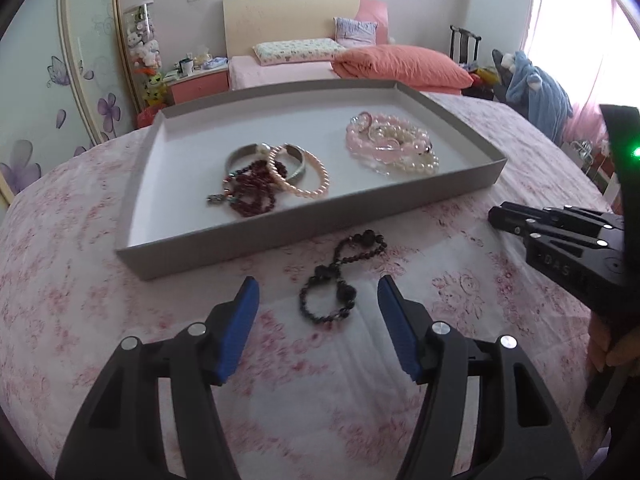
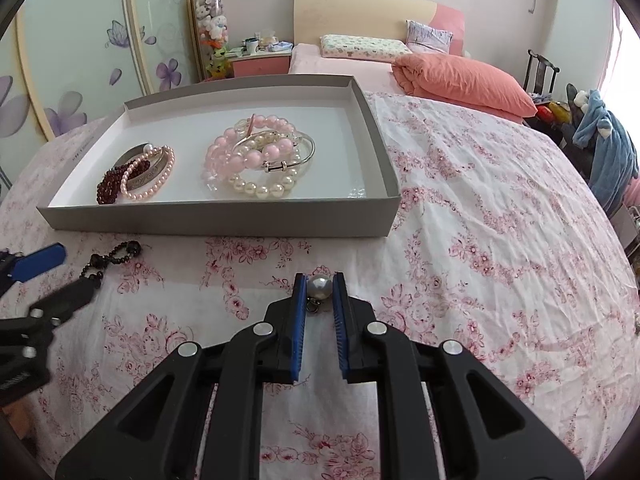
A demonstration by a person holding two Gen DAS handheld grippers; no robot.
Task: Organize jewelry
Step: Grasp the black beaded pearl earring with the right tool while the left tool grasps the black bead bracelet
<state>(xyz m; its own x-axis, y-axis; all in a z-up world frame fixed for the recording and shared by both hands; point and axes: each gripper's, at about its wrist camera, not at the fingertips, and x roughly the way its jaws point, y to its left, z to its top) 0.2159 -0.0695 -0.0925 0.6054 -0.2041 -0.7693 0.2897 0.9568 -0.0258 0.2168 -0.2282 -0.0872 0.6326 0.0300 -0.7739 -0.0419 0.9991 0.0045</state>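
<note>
The right claw is closed down on a large pearl bead, pinched between its blue pads, with a small metal ring hanging just under the bead. It is low over the floral bedspread, in front of the grey tray's near wall.

The left claw stands wide open with nothing in it, its blue fingertips on either side of a black beaded bracelet that lies twisted on the bedspread just before the tray.

Inside the tray lie two heaps. On the left are a dark red bead strand, a pink pearl bracelet and a silver bangle, overlapping one another. On the right, well apart from them, are pink bead bracelets, a white pearl strand and a thin silver bangle, piled together.
</note>
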